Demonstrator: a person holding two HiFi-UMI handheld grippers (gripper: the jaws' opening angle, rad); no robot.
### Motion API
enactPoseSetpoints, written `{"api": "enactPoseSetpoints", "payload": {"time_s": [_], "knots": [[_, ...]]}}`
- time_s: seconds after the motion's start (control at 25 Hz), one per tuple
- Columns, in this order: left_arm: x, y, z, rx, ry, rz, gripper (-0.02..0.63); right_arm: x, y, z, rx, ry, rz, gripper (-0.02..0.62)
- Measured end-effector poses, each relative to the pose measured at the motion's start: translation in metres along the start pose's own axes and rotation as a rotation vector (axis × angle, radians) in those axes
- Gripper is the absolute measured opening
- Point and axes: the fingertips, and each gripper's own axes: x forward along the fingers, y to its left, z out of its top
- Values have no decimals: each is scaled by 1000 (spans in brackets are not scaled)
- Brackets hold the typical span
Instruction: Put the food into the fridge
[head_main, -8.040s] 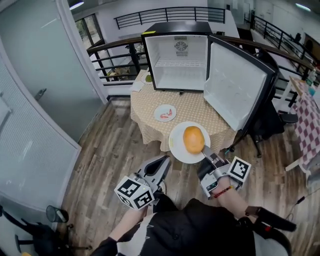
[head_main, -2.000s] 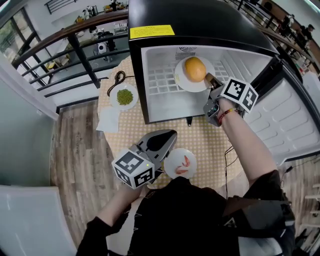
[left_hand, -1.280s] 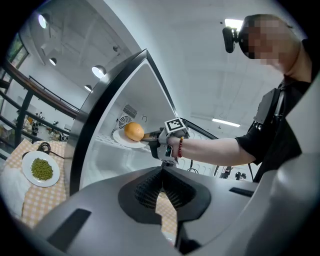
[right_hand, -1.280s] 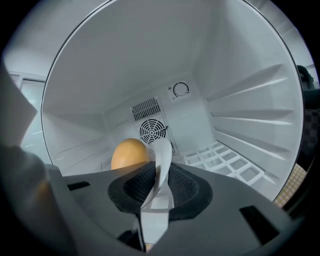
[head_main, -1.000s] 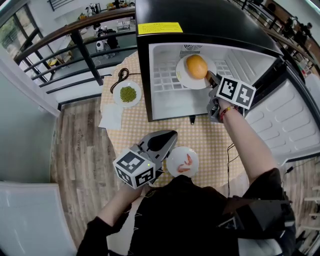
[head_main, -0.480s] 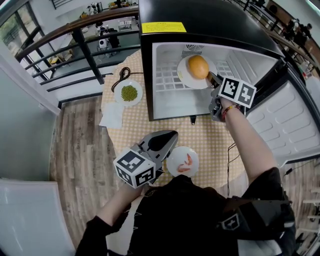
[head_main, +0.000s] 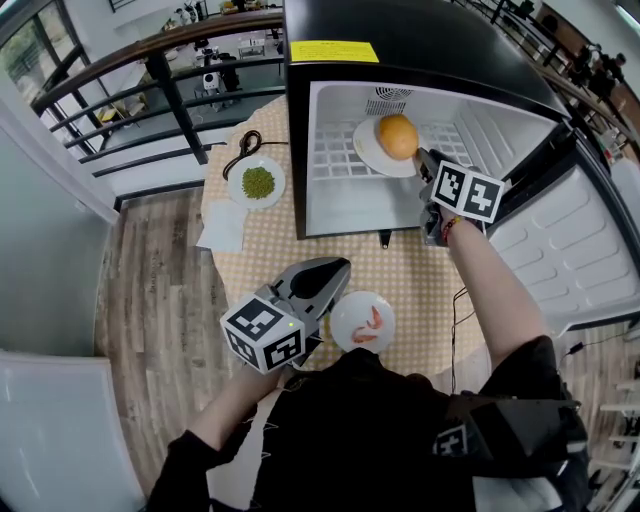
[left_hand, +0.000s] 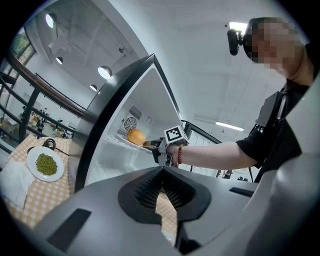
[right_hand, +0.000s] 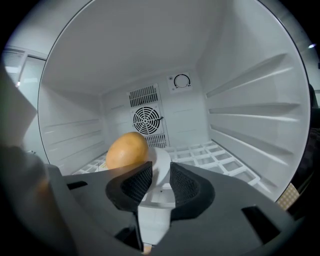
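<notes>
Since 8 s back, the white round plate (head_main: 372, 158) w/ the round orange bun (head_main: 398, 136) has gone from the table edge onto the white wire shelf (head_main: 335, 160) inside the black mini fridge (head_main: 420, 40).

Right gripper (head_main: 424, 160) is at the plate's near rim w/ its jaws opening. The rim's between the ribbed pads (right_hand: 134, 185) but they're not pinching it imo. Left gripper (head_main: 322, 278) hangs over the checked tablecloth (head_main: 410, 290), jaws together, nothing in them.

Tip for the let-go: open fully, then back straight out along the shelf. Don't lift, or a pad could snag the rim & drag the plate out.

Small white plate w/ shrimp (head_main: 350, 335) & the one w/ green peas (head_main: 258, 183) are on the table, so more to load.
</notes>
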Motion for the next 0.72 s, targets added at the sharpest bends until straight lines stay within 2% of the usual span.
{"api": "enactPoseSetpoints", "payload": {"time_s": [0.24, 0.52, 0.72], "knots": [[0, 0, -1, -6, 3, 1, 14, 0, 1, 0, -22, 5, -11, 120], [-1, -1, -6, -10, 13, 6, 14, 4, 5, -5, -206, 20, -18, 120], [-4, -1, -6, -4, 21, 17, 14, 3, 5, -3, -209, 16, -26, 120]]}}
